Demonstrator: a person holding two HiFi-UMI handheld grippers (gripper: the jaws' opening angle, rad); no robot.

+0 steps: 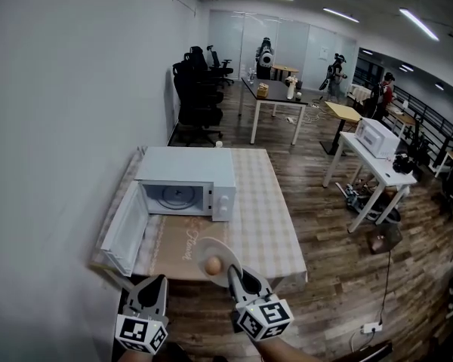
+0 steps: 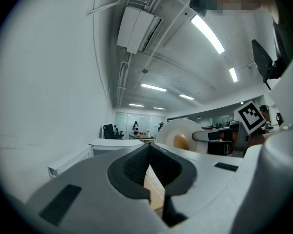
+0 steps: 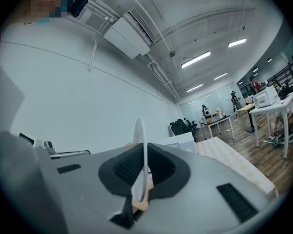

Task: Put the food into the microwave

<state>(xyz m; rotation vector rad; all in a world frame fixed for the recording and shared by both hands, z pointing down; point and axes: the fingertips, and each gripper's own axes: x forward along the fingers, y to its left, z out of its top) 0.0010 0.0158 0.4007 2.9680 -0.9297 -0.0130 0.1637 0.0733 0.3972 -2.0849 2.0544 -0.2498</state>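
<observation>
left gripper [image 1: 157,283] is nearest, low at the left. its jaws are closed with nothing between them, so it's spare.

right gripper [image 1: 235,274] is just beside it, jaws clamped on the near rim of a white plate [image 1: 208,247]. the right gripper view shows the rim edge-on between the pads, so only a thin bite.

the food [image 1: 213,265] is a brown egg-shaped item, can't tell exactly what. it sits loose on the plate close to the gripped rim. the plate hangs over the near edge of the table [image 1: 268,217], not touching it, short of the brown mat [image 1: 174,240].

the microwave [image 1: 189,173] is past the mat with its door [image 1: 126,231] swung wide to the left. the turntable [image 1: 174,198] is visible and looks bare.

my read is we're mid-carry, nothing inside yet.

to do this step well:
- keep the plate level, as the food looks round enough to roll
- don't twist the wrist, the rim grip is thin
- line up square with the opening and go straight in, staying right of the door
- lower the plate onto the turntable before letting go, roughly centred
- keep the left gripper clear of the plate path
</observation>
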